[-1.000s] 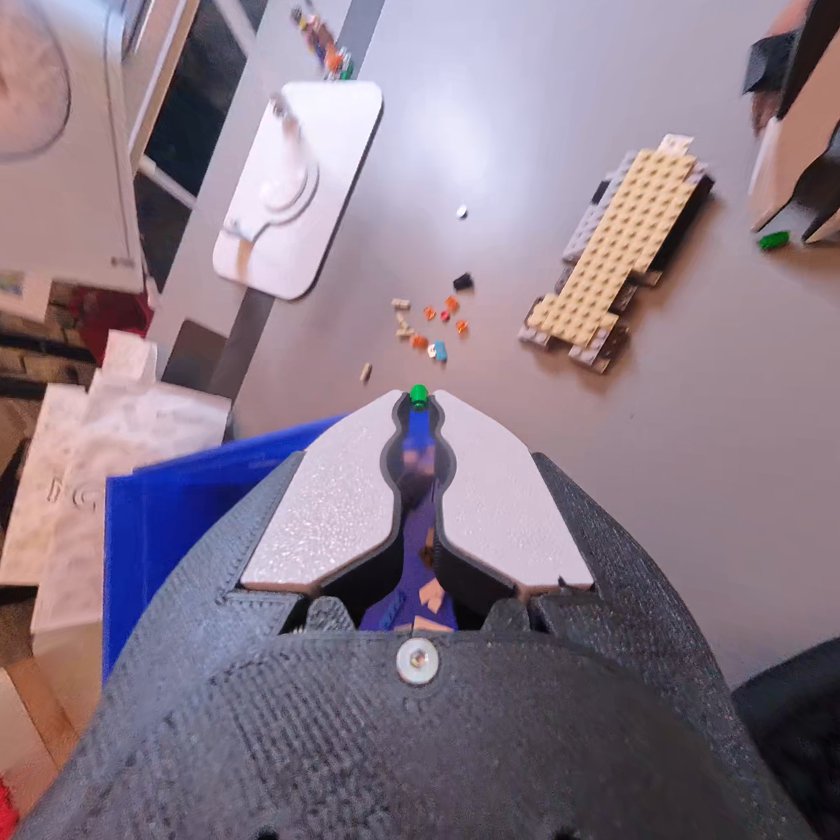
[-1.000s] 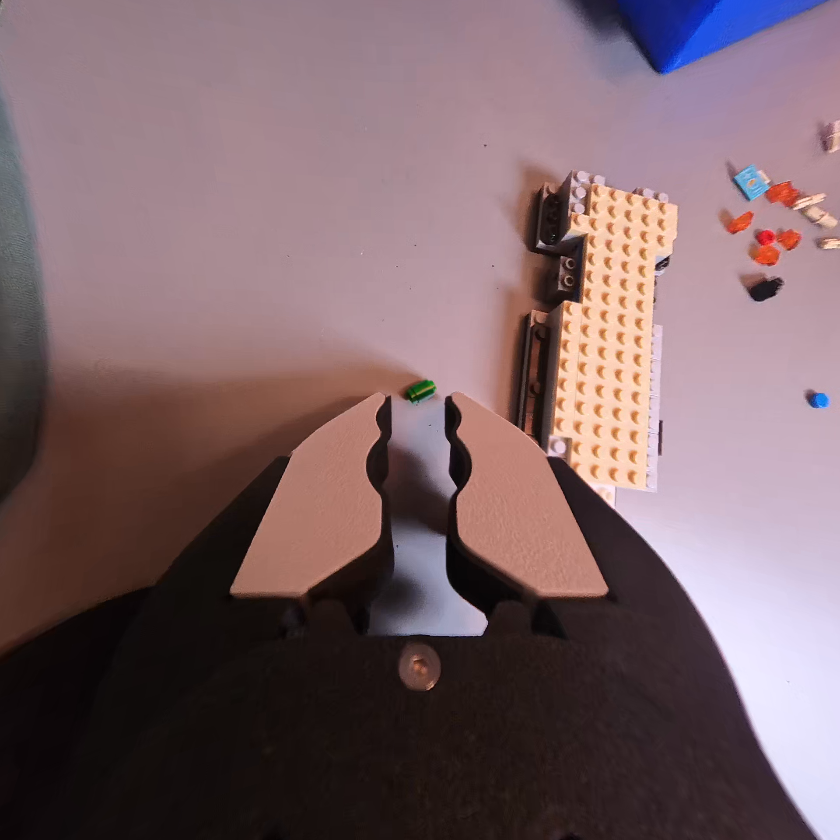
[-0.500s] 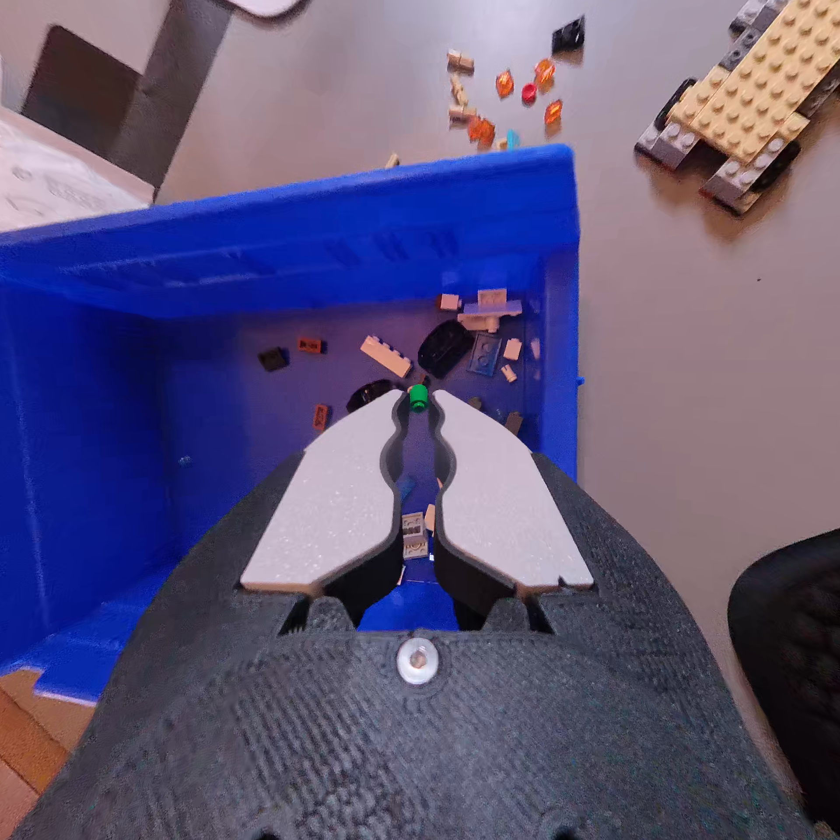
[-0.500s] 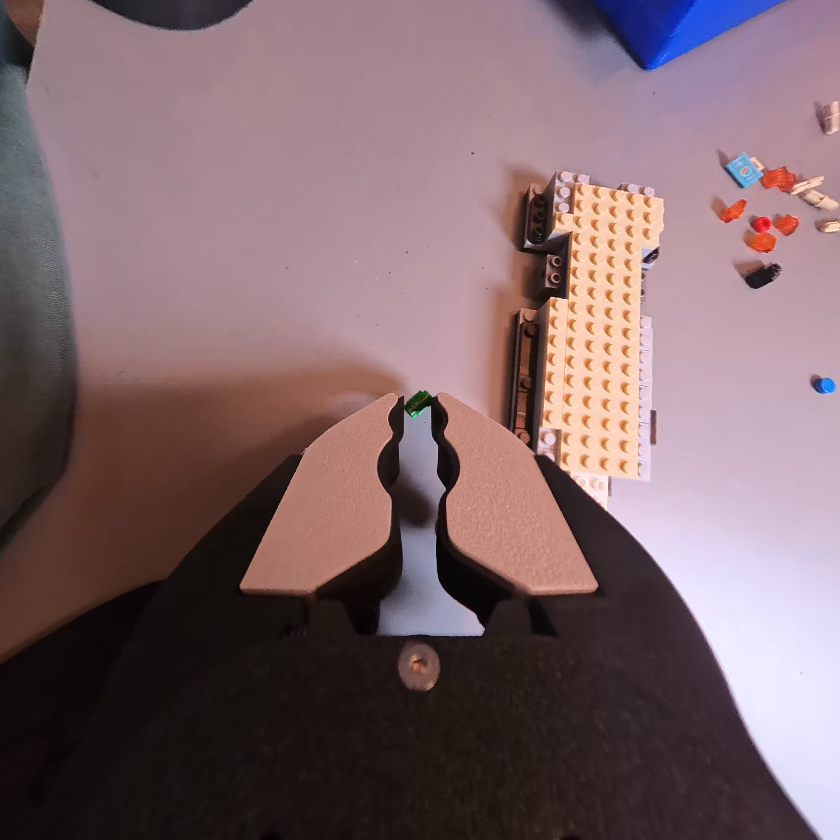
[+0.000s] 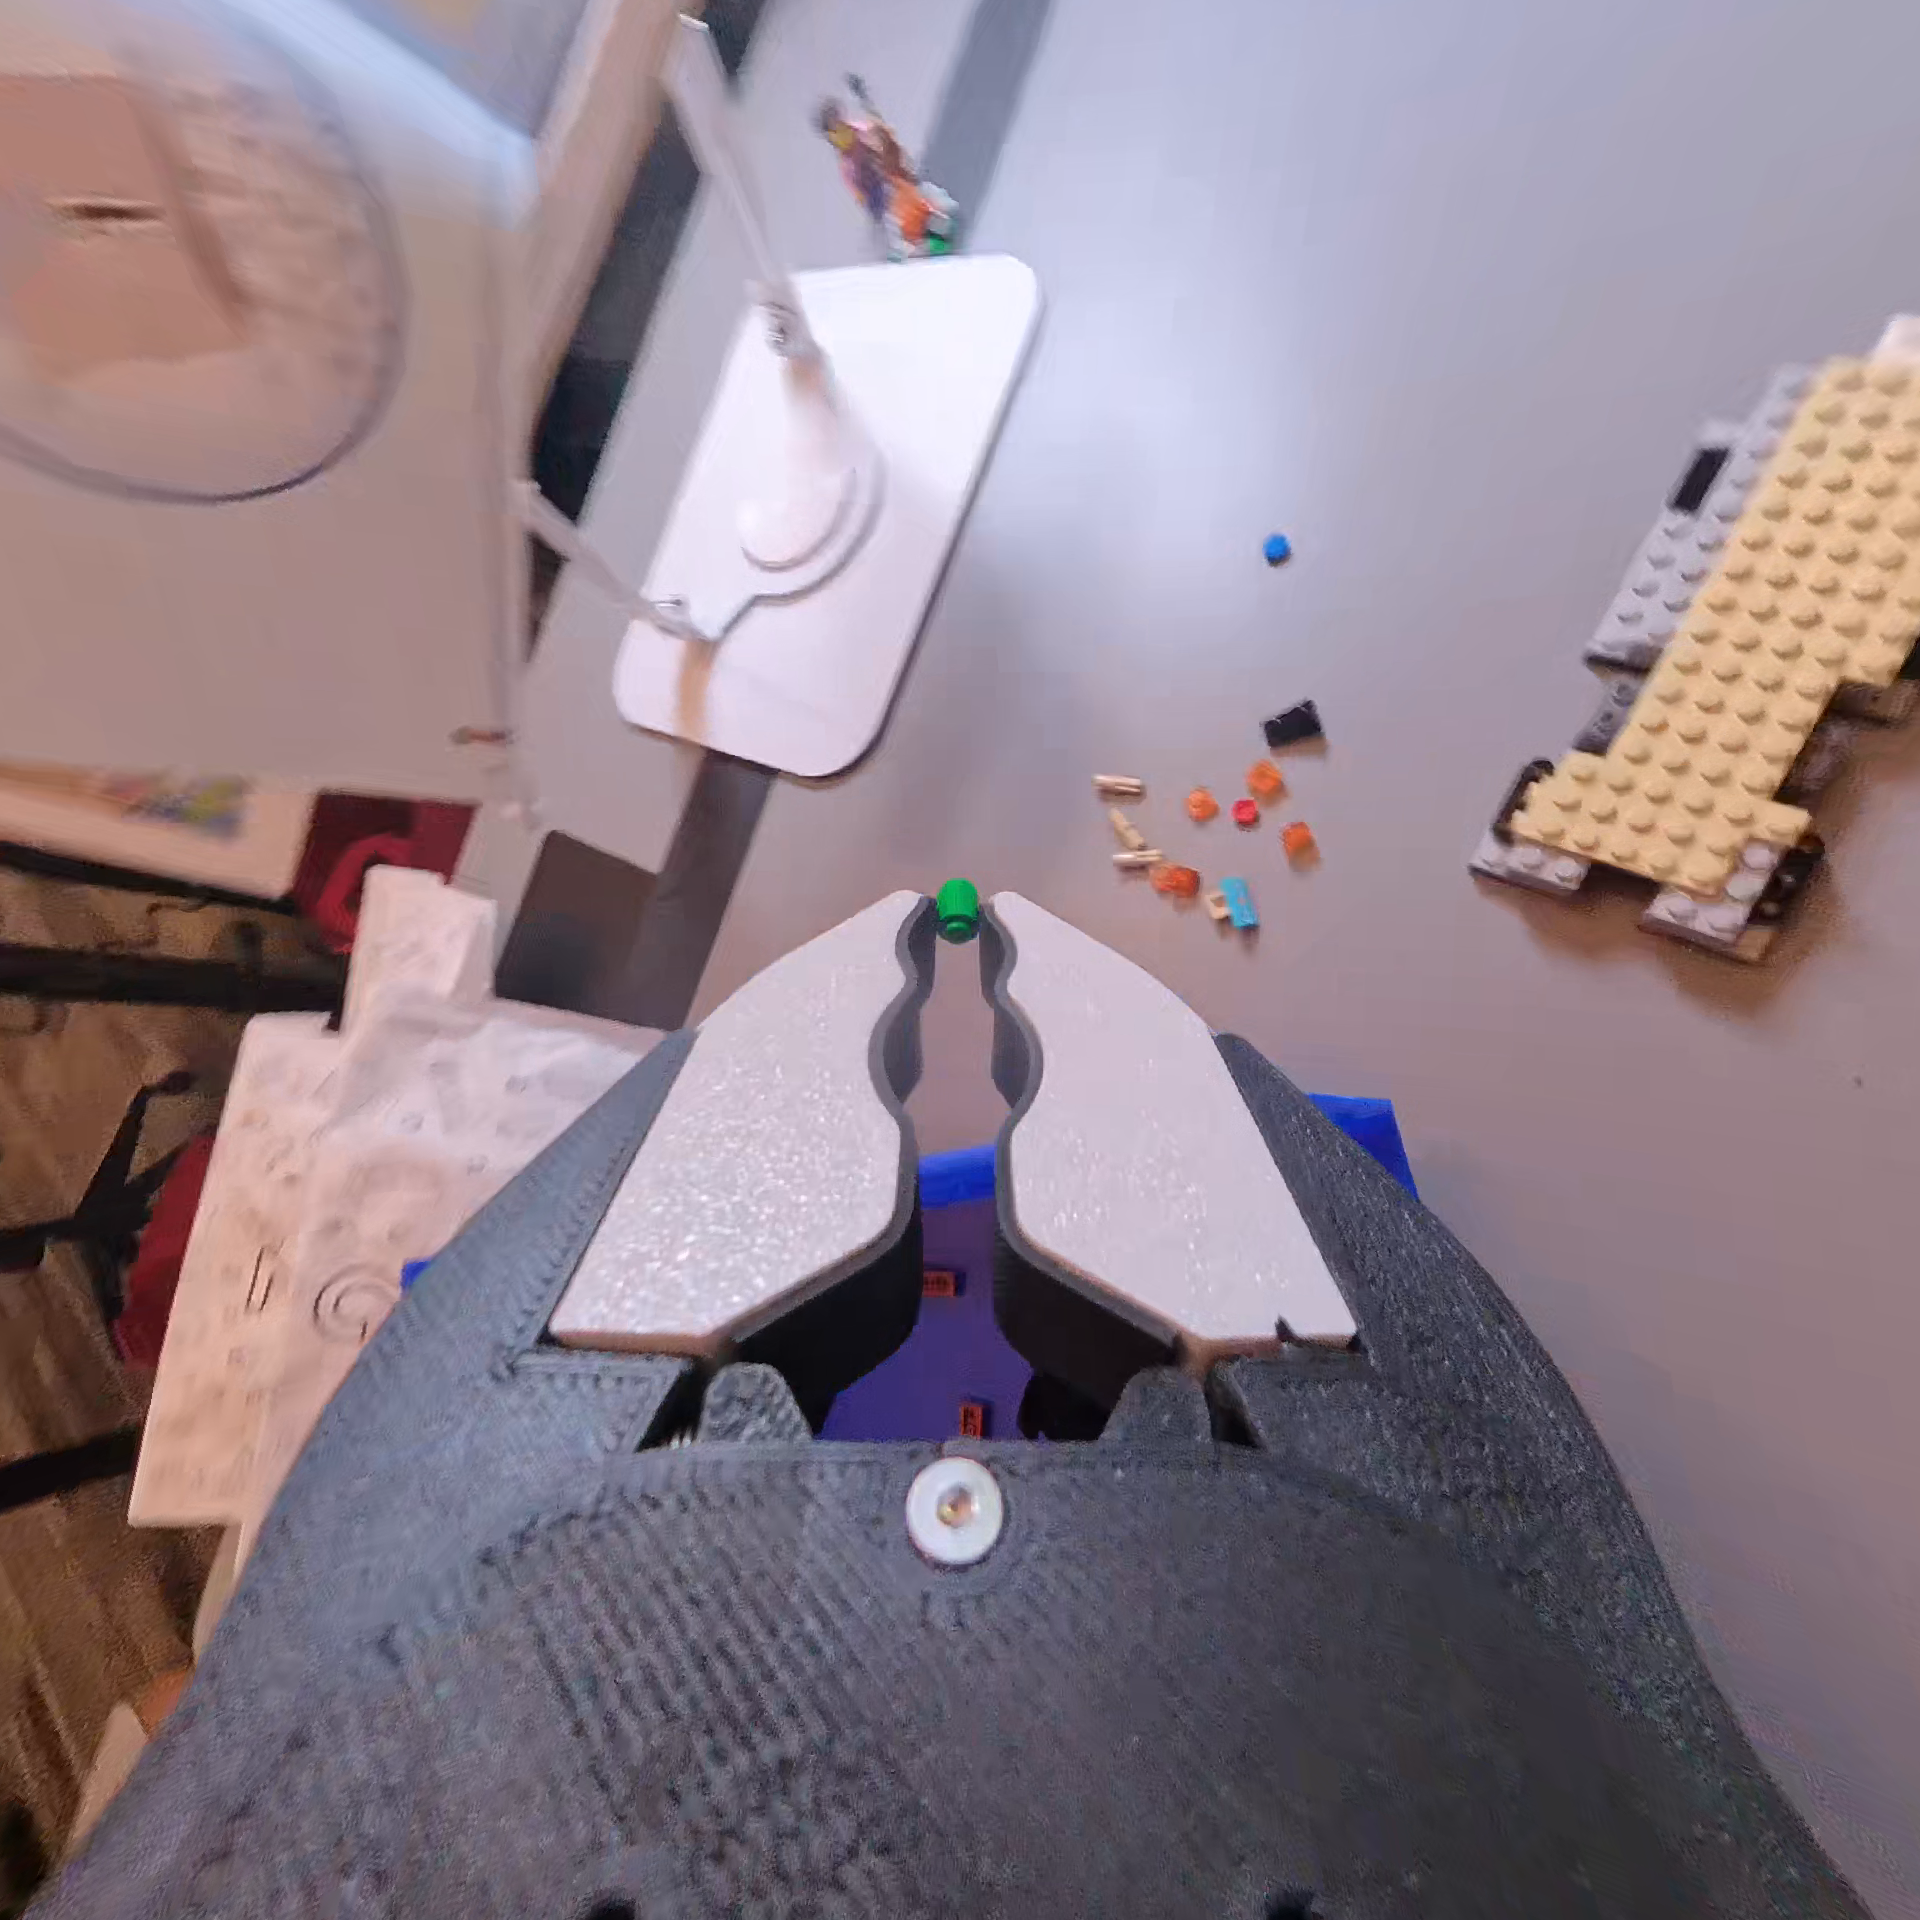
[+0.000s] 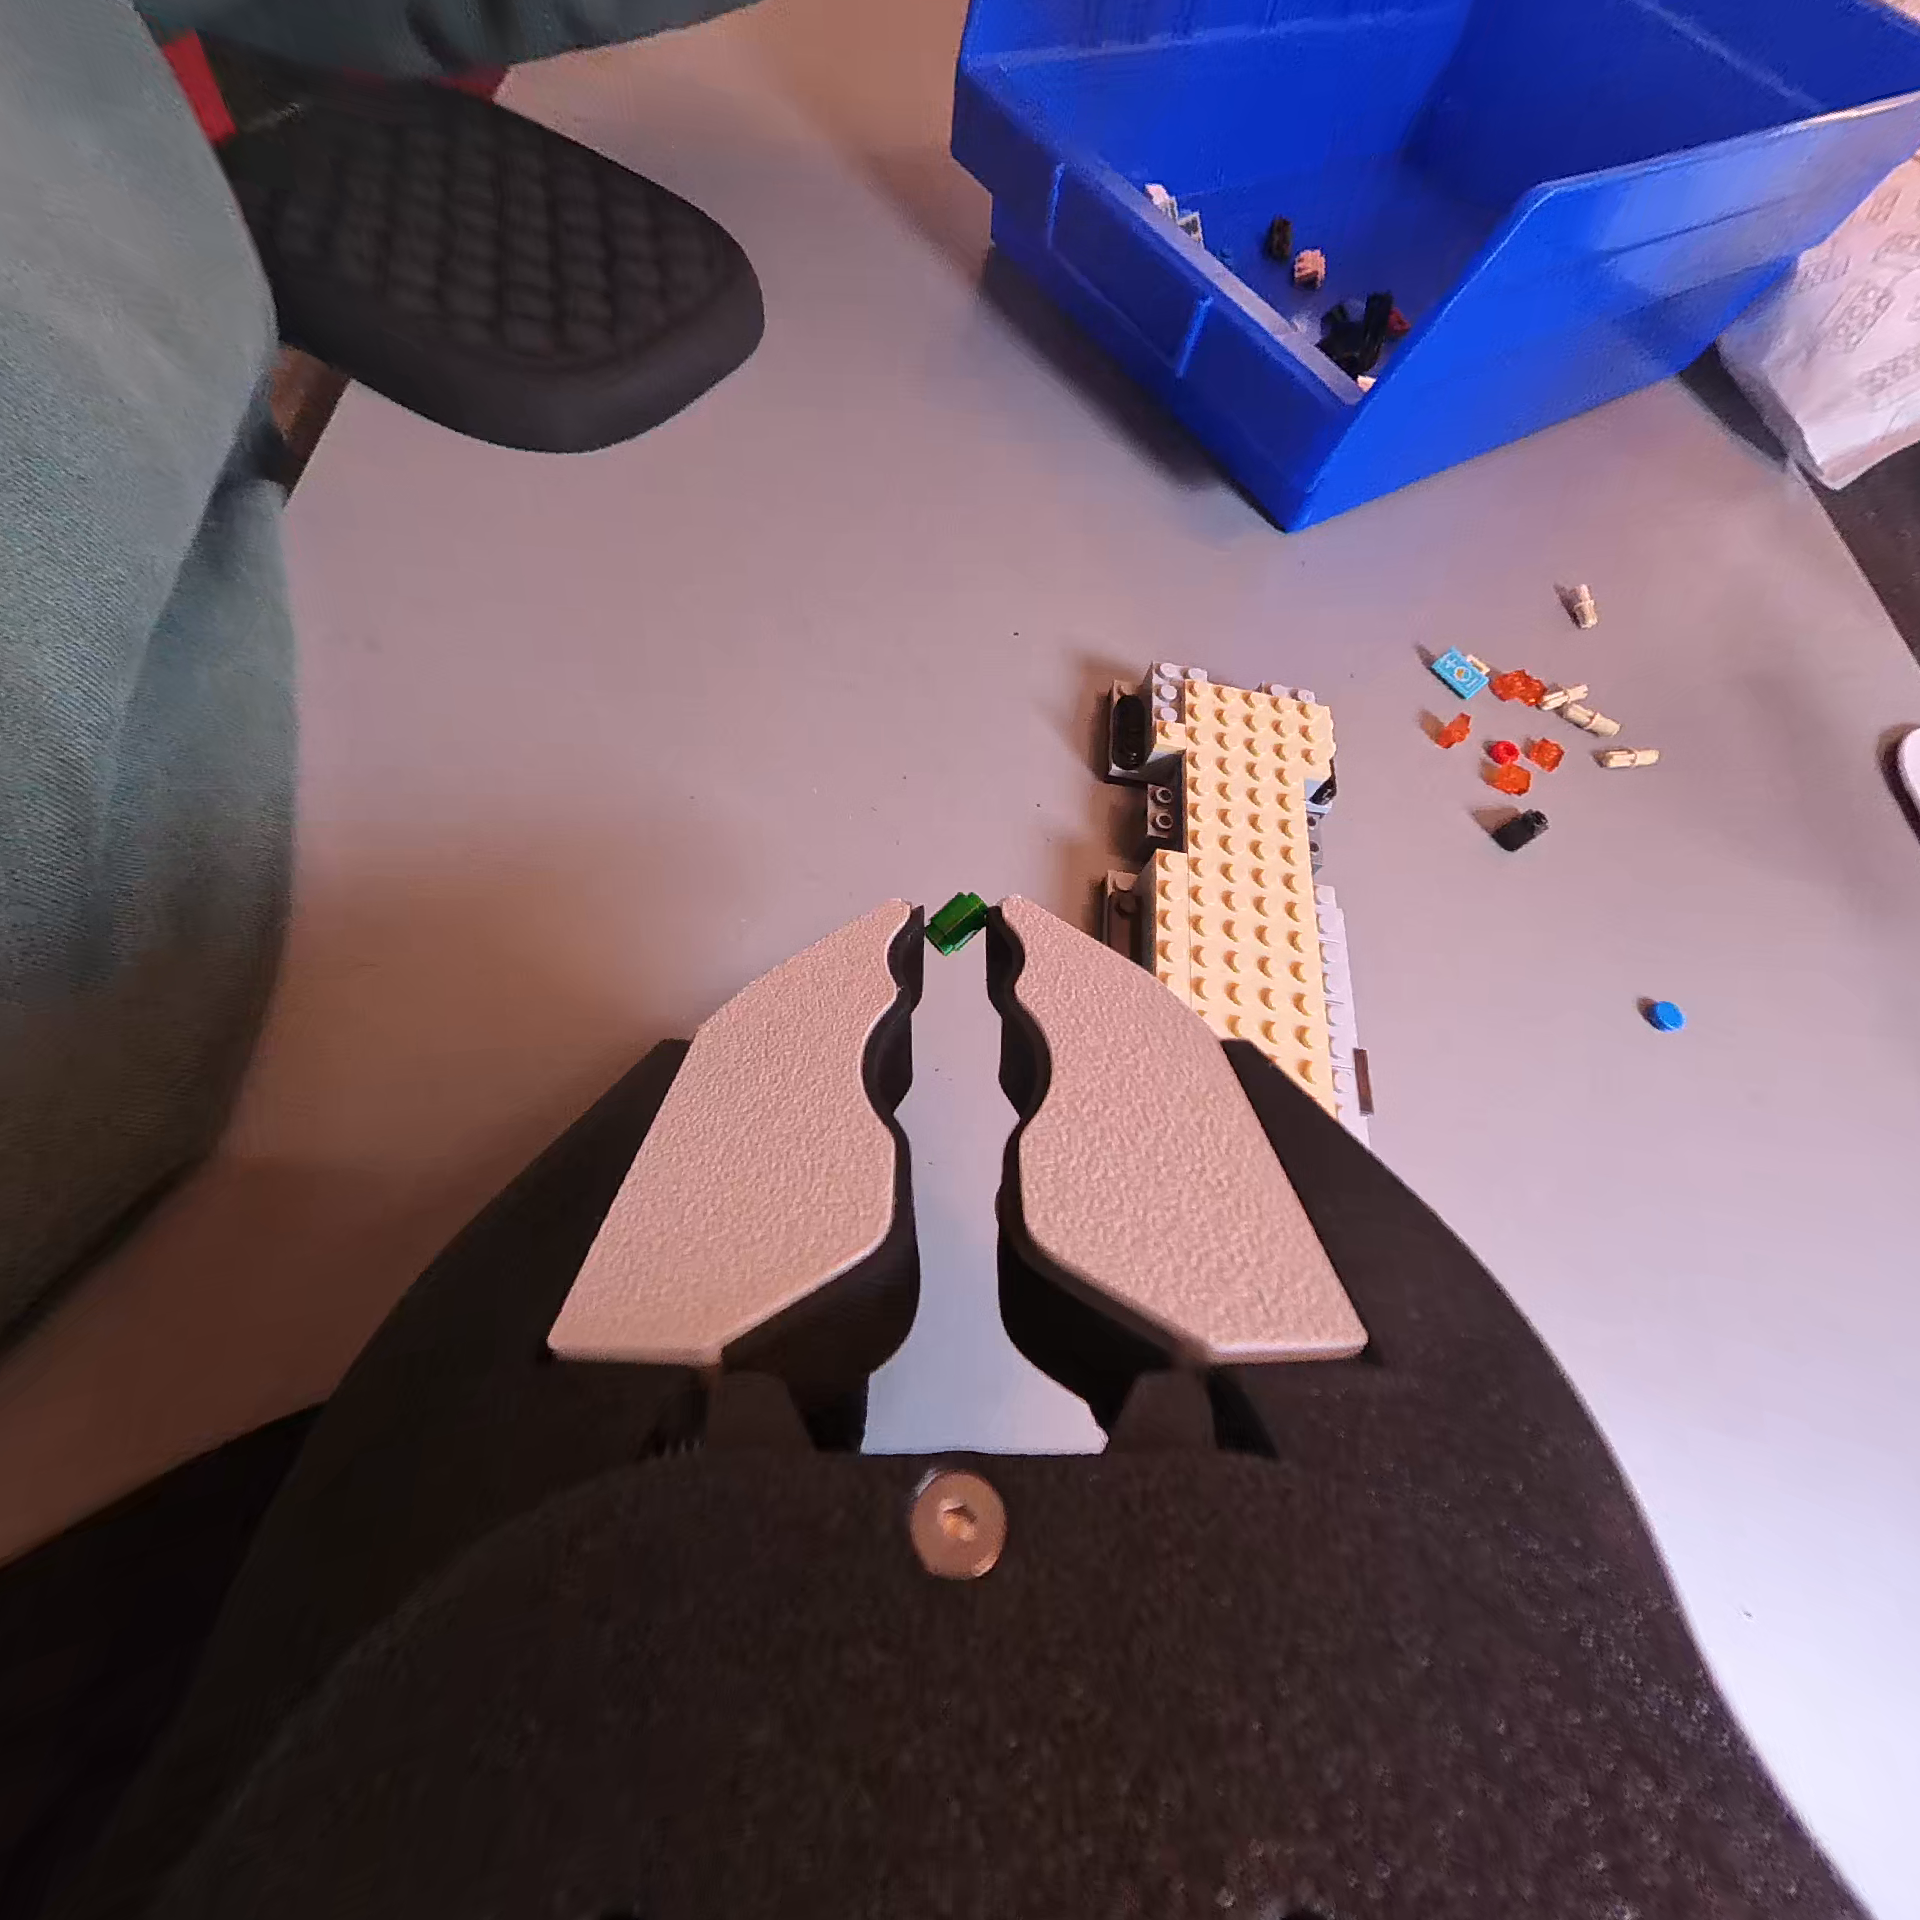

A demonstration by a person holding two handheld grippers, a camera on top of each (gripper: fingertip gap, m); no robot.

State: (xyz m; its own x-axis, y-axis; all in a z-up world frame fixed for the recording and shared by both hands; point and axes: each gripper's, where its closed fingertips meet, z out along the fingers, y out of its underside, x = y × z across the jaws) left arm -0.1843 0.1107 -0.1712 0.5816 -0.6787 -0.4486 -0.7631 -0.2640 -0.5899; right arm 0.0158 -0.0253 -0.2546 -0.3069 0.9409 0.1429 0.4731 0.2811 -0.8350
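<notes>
My left gripper [image 5: 957,914] is shut on a small round green piece [image 5: 956,908], pinched at the fingertips above the grey table [image 5: 1351,260], over the near rim of the blue bin [image 5: 1351,1117]. My right gripper [image 6: 956,925] is shut on a small green brick [image 6: 956,923], lifted above the table [image 6: 675,675] just left of the tan brick plate model [image 6: 1247,862]. The same model shows at the right edge of the left wrist view [image 5: 1756,665].
Loose orange, red, tan, black and blue small pieces [image 5: 1236,821] lie between bin and model, also in the right wrist view [image 6: 1517,738]. A blue stud [image 6: 1663,1014] lies apart. The blue bin [image 6: 1455,260] holds several pieces. A white lamp base [image 5: 831,520], paper sheets [image 5: 343,1091] and a black chair armrest [image 6: 488,270] flank the table. The gap from one gripper's tips to the other's is roughly 25 cm.
My right gripper closed on the green brick on the table and raised it. My left gripper, still gripping its green piece, swung over the blue bin's inside and back up toward the table.
</notes>
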